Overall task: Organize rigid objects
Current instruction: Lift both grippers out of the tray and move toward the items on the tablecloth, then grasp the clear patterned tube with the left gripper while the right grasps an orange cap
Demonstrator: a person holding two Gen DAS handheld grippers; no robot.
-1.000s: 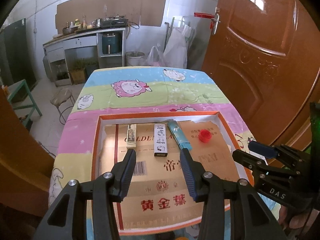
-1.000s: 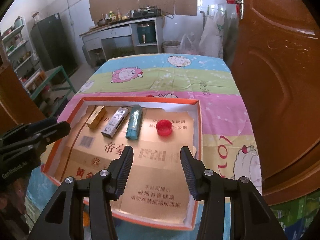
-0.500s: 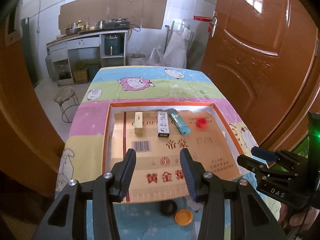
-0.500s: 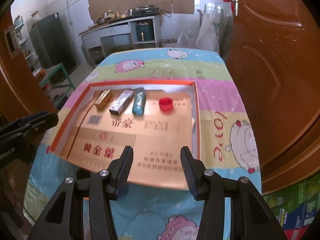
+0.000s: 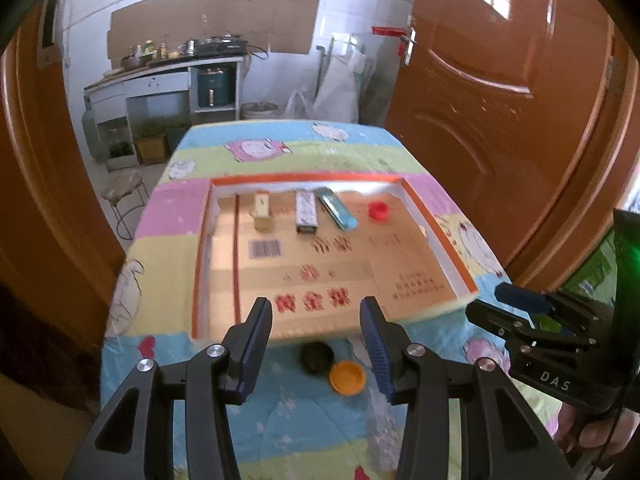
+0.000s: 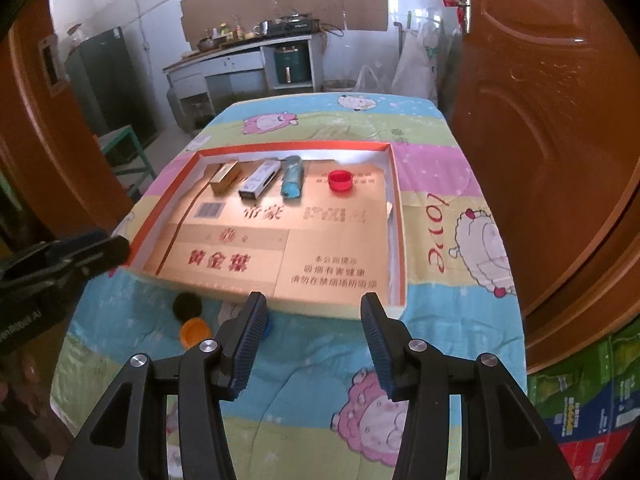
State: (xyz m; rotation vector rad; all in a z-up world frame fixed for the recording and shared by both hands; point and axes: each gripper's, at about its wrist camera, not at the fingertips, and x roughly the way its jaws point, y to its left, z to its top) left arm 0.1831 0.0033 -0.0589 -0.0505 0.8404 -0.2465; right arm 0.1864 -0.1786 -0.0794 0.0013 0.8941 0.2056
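Note:
An orange-rimmed tray (image 5: 448,249) (image 6: 394,208) lined with gold cardboard lies on the table. At its far end lie a gold box (image 5: 262,210) (image 6: 224,178), a white box (image 5: 306,212) (image 6: 259,180), a teal tube (image 5: 337,211) (image 6: 291,178) and a red cap (image 5: 378,211) (image 6: 341,181). In front of the tray lie a black cap (image 5: 317,357) (image 6: 187,305) and an orange cap (image 5: 347,377) (image 6: 195,332). A blue cap (image 6: 267,326) peeks out behind my right finger. My left gripper (image 5: 316,344) is open and empty, above the caps. My right gripper (image 6: 312,332) is open and empty at the tray's near edge.
The table carries a striped cartoon cloth (image 6: 440,320). A brown door (image 5: 500,100) stands close on the right, and colourful boxes (image 6: 580,420) sit on the floor beside it. A stool (image 5: 124,192) and a kitchen counter (image 5: 160,80) lie beyond the table.
Both grippers have pulled back from over the tray toward the near end of the table. The black, orange and blue caps have come into view. Both stay open.

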